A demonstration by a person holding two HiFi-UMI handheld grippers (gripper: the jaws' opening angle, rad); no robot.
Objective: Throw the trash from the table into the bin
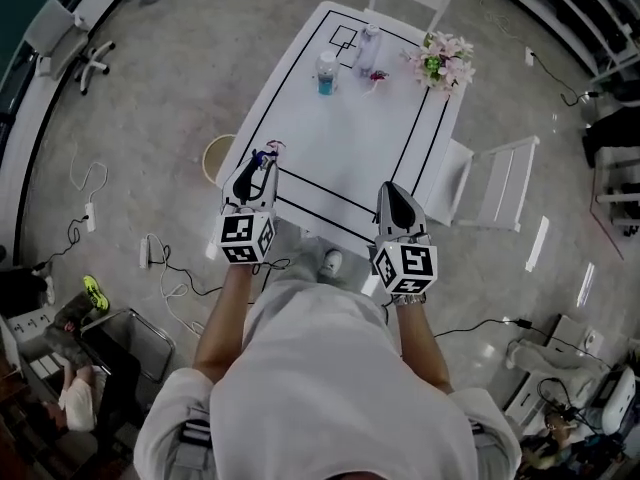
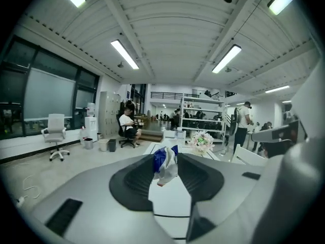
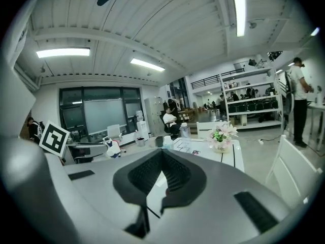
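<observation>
**Left gripper.** The left gripper [image 1: 263, 160] pinches a crumpled blue-and-white wrapper [image 2: 165, 168] between its pads. The wrapper sits at the jaw tips, clear of the table [image 1: 350, 158], with its loose end hanging below the pads.

**Right gripper.** The right gripper [image 3: 161, 155] has its jaws pressed together with nothing between them. It hangs over the near edge of the table, well apart from the left one.

**Step in hand.** Carry phase: one piece of trash is lifted and awaits disposal.

**Target.** A round, pale container [image 1: 216, 158] stands on the floor against the table's left edge, just beside and below the loaded gripper. It is probably the bin, but the tabletop hides part of it.

**Next move.** Bring the left gripper outward past the table edge until the wrapper is above the container's mouth, then spread the jaws. The wrapper is light and may cling to a pad.

**Remaining.** At the far end stand two bottles [image 1: 327, 72] and a bunch of flowers [image 1: 442, 60], with a small scrap [image 1: 377, 79] between them that is likely further trash.
</observation>
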